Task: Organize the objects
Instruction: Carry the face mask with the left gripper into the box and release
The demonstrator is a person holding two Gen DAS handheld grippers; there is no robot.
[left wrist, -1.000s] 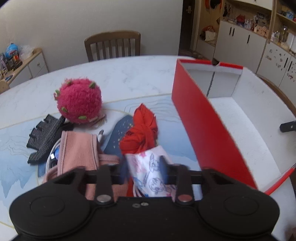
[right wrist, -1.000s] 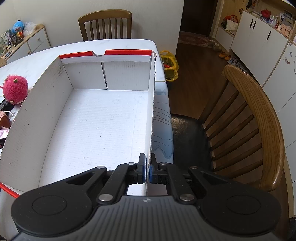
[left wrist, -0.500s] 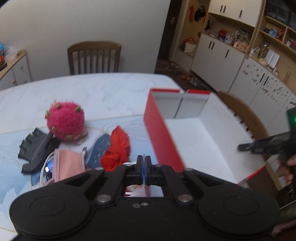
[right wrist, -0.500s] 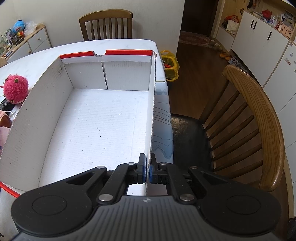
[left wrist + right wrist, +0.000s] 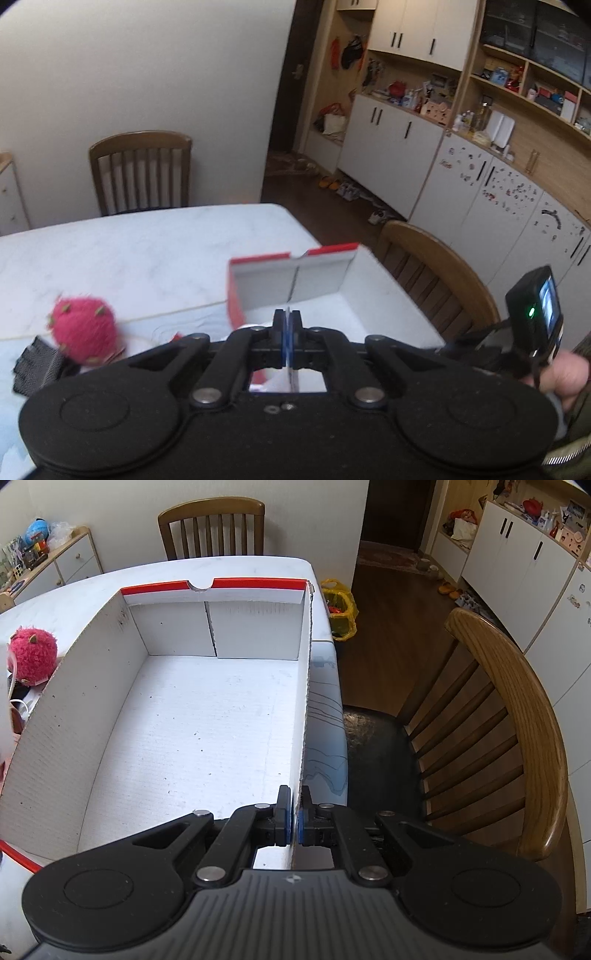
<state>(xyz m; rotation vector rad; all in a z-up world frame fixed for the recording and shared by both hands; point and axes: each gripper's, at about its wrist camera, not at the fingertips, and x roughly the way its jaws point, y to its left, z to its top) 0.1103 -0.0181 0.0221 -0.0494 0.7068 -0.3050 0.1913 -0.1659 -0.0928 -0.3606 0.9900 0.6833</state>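
Box point(image 5: 192, 738) sits bare on the table, nothing in it yet; pink plush point(image 5: 83, 328) and black glove point(image 5: 33, 363) wait at my left. My left gripper point(image 5: 287, 341) pinches thin pale cloth, my right gripper point(image 5: 294, 821) clamps the box wall

Cream wall point(image 5: 147, 74), dark wood floor point(image 5: 399, 598), white cabinets point(image 5: 391, 147), two wooden chairs point(image 5: 517, 716).
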